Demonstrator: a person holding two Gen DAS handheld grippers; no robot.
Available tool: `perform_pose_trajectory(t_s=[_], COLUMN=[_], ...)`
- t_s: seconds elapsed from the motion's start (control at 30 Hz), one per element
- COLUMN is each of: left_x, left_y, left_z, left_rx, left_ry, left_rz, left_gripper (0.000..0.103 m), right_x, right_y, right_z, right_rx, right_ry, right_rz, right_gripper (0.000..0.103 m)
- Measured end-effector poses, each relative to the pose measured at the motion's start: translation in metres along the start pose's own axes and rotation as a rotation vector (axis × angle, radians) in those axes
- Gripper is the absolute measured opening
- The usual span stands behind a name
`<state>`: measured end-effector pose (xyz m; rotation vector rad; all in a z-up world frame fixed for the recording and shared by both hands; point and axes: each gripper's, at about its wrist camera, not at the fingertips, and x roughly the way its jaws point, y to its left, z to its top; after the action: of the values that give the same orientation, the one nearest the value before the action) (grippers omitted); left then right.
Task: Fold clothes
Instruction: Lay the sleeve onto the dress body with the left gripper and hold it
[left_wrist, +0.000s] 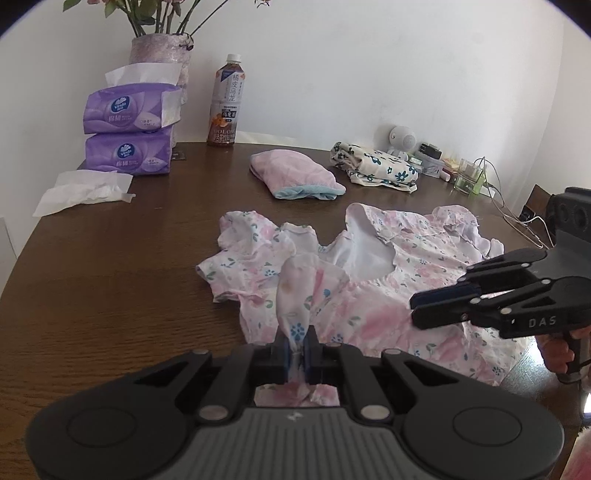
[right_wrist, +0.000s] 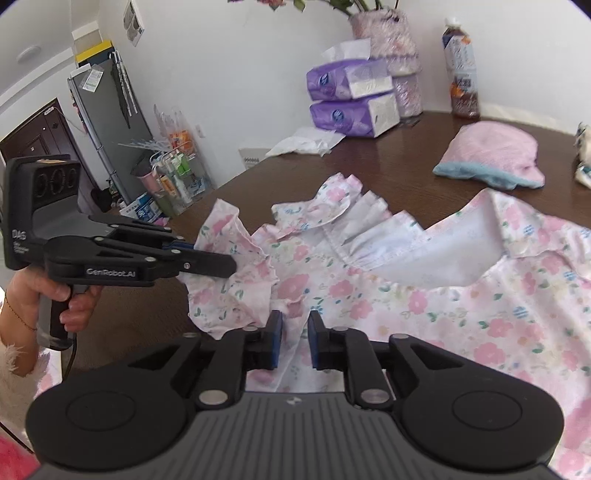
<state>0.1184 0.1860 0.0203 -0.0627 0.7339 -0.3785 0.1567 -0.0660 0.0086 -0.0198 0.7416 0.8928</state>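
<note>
Left gripper (left_wrist: 296, 345) pinches dress (left_wrist: 369, 295) ruffle; right gripper (right_wrist: 295, 334), ajar, straddles its cloth; vase (left_wrist: 159, 55) holds flowers (left_wrist: 122, 11) beyond.

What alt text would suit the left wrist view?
The left gripper pinches a bunched bit of a pink floral dress lying on a brown table. The right gripper hovers over the dress. Behind lie two folded garments, tissue packs and a bottle.

Black tongs (right_wrist: 295, 338) with blue pads (silver screws), fluffy white sleeve (right_wrist: 11, 360)
</note>
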Motion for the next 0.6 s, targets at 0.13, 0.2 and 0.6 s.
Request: perform_pose_trajectory(t_s=[0.13,0.2,0.6], left_x=[0.008,0.010,-0.022], left_y=[0.000,0.000,0.003], left_z=[0.001,0.001,0.012], left_rx=[0.008,0.004,-0.061], left_ry=[0.042,0.054,-0.096], left_rz=[0.017,0.027,0.098], left_gripper=[0.008,0.011,0.027], right_x=[-0.026,-0.033,0.006], right_y=[0.007,0.014,0.019], right_z=[0.001,0.001,-0.016], right_rx=[-0.067,-0.102,-0.140], right_ry=[-0.098,-0.119,0.039], right_rz=[-0.037,-0.019,0.022], right_gripper=[0.016,0.016,0.016])
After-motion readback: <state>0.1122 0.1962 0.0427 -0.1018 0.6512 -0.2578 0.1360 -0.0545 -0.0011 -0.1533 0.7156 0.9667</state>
